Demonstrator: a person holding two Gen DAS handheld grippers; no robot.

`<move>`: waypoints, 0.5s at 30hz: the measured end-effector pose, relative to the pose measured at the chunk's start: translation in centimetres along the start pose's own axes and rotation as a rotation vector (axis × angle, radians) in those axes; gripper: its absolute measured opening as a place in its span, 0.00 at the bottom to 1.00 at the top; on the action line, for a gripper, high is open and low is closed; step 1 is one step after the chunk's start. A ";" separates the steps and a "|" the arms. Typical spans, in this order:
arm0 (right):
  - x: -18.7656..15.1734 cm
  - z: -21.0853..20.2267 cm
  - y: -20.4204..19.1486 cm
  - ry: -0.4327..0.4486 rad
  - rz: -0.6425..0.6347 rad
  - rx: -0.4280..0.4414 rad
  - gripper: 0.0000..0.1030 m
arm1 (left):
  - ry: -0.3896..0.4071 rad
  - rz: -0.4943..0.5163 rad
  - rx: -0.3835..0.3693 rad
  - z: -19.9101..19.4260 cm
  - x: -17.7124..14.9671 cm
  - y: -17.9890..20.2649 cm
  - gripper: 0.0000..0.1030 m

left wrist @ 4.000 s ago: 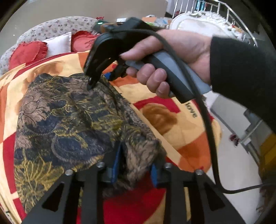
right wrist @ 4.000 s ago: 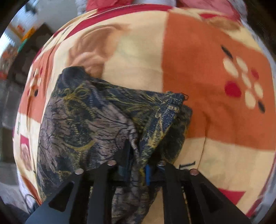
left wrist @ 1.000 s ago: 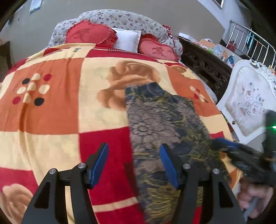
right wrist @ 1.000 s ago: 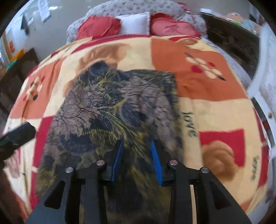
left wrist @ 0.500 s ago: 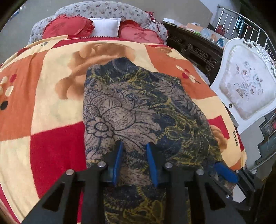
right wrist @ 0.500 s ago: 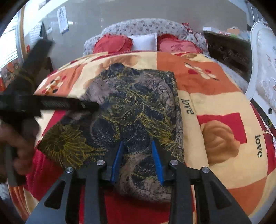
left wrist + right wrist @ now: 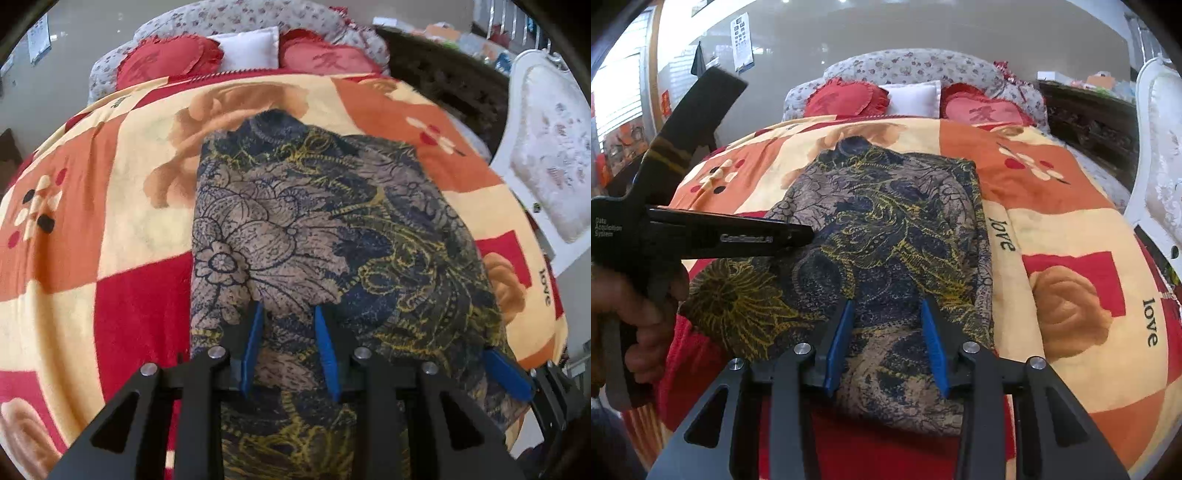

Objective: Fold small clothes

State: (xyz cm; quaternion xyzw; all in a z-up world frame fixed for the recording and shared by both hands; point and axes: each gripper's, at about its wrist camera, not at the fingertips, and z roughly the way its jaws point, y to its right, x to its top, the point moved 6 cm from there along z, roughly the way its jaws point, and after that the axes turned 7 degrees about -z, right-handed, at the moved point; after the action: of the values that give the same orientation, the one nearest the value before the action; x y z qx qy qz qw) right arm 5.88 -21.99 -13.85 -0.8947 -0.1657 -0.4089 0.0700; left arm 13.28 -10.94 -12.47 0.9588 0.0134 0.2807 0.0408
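**Two grippers at the near edge of a patterned garment on the bed**

Readable writing first: the blanket [image 7: 1071, 206] carries the word "love" in black, twice in the right wrist view and once at the right edge of the left wrist view. The side of the left gripper [image 7: 798, 236], seen from the right wrist camera, bears white lettering "Data Acquisition System"; a second line along its finger is too blurred to read. A chart hangs on the far wall [image 7: 742, 40]; its print is illegible.

The garment [image 7: 332, 229], dark blue and tan with yellow flower outlines, lies flat on the blanket near the foot of the bed. The left gripper [image 7: 288, 317] pinches a raised ridge of this cloth between its blue pads, having just closed on it. The right gripper [image 7: 886, 310] stands half spread over the garment's near edge, its jaws just having been opening; cloth lies between them, unpressed.

Only the right wrist view shows the person's hand [image 7: 639, 317] on the left gripper's handle. Only the left view shows the right gripper's blue pad [image 7: 508, 376] at the garment's right corner.
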 end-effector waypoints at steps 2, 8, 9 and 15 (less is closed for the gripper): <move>0.0 0.0 0.1 -0.008 -0.008 0.017 0.45 | -0.012 -0.002 0.025 0.1 0.1 0.1 0.30; -0.1 -0.1 0.1 -0.014 -0.022 0.048 0.45 | -0.011 -0.002 0.061 0.0 0.0 0.6 0.30; -0.2 -0.1 0.2 -0.014 -0.016 0.051 0.45 | -0.011 -0.003 0.060 0.0 -0.1 0.7 0.30; -0.4 -0.3 0.1 0.001 0.005 0.040 0.45 | 0.004 -0.003 0.035 -0.1 -0.1 0.6 0.30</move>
State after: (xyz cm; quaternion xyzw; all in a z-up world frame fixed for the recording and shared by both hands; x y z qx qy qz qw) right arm 5.51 -22.24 -13.94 -0.8934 -0.1714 -0.4057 0.0889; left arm 13.14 -11.57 -12.44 0.9589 0.0198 0.2822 0.0243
